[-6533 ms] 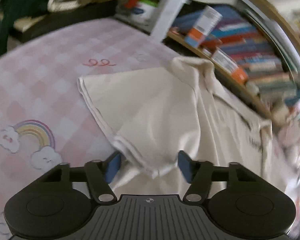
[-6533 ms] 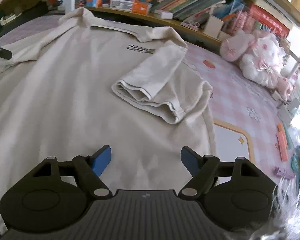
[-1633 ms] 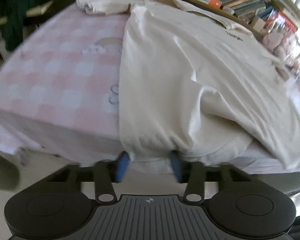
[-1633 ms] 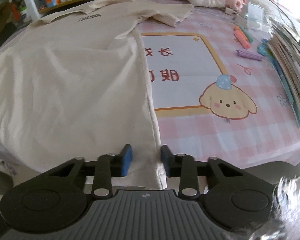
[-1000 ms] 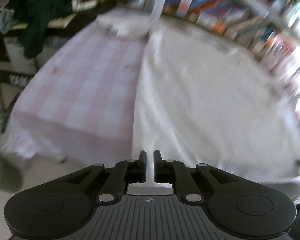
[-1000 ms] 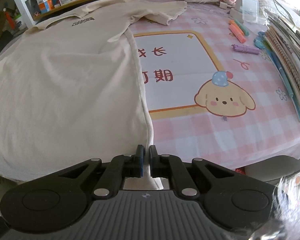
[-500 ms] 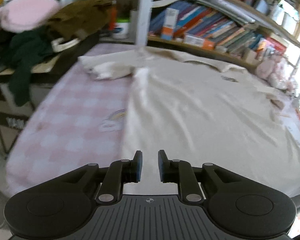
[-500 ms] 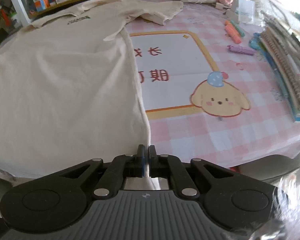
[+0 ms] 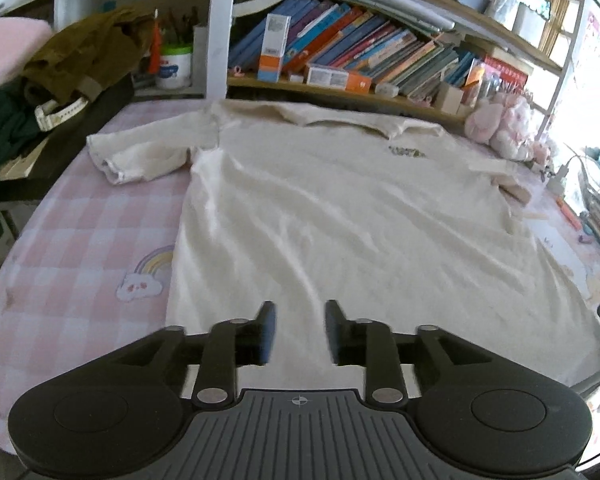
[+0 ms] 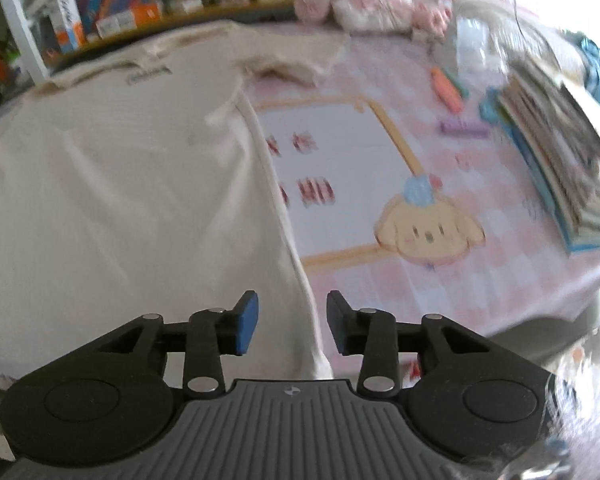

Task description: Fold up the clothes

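While the cream shirt (image 9: 340,216) lies spread flat and face up across the pink checked tablecloth (image 9: 80,248), we hold both grippers above its near hem with nothing between their fingers.

Starting at the far left of the left wrist view, we see a brown garment (image 9: 80,52) heaped on dark furniture beside the table, and a white cup of pens (image 9: 175,66) just right of it. Next comes the shirt's left sleeve (image 9: 140,152), bunched and lying out on the cloth, with a rainbow print (image 9: 150,268) on the cloth just beside the shirt's side edge. Our left gripper (image 9: 298,330) sits over the lower part of the shirt, its blue-padded jaws parted and empty. Behind the collar runs a shelf of books (image 9: 360,60), and pink plush toys (image 9: 500,128) sit near the shirt's right shoulder.

In the right wrist view, which is somewhat blurred, the shirt (image 10: 120,184) fills the left half, its small chest logo (image 10: 148,74) towards the collar. Our right gripper (image 10: 292,326) has its jaws apart, straddling the shirt's side seam near the bottom corner without closing on it. Right of the seam the cloth shows a puppy picture (image 10: 428,228), then orange markers (image 10: 446,88), and a stack of books (image 10: 560,168) at the table's right edge.
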Available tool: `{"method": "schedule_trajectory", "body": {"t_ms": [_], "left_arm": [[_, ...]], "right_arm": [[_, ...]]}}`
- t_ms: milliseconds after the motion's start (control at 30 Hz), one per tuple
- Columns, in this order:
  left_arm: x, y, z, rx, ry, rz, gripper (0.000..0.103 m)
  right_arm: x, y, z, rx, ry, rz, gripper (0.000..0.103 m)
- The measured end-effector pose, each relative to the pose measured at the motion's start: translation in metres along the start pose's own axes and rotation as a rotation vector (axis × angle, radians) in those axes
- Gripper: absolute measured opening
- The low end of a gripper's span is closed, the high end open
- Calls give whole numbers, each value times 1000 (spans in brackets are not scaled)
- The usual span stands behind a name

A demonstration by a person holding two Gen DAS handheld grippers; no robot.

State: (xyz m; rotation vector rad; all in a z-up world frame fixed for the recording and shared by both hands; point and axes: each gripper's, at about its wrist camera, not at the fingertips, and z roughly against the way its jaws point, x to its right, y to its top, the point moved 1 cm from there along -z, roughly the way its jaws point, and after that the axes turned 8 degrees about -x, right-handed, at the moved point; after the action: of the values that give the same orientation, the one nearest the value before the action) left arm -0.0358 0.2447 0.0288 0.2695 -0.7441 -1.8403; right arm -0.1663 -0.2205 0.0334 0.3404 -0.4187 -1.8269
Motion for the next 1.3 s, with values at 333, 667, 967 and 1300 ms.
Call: {"method": "schedule_trajectory", "body": {"t_ms": [333,667,967,1300], "left_arm": [[12,14,-8,37,-3,6,64],[28,39,-31,45,52,-1,78],[35,111,-96,44,64,-25,77],[38,193,-200,-34,78,-62,10]], "right_arm": [[-61,48,9,129,72,89,75],[-89,88,-23,137,80,248,91],[-96,153,-84,135,120,405,91],[-136,253,-161,138,256,566,26]]}}
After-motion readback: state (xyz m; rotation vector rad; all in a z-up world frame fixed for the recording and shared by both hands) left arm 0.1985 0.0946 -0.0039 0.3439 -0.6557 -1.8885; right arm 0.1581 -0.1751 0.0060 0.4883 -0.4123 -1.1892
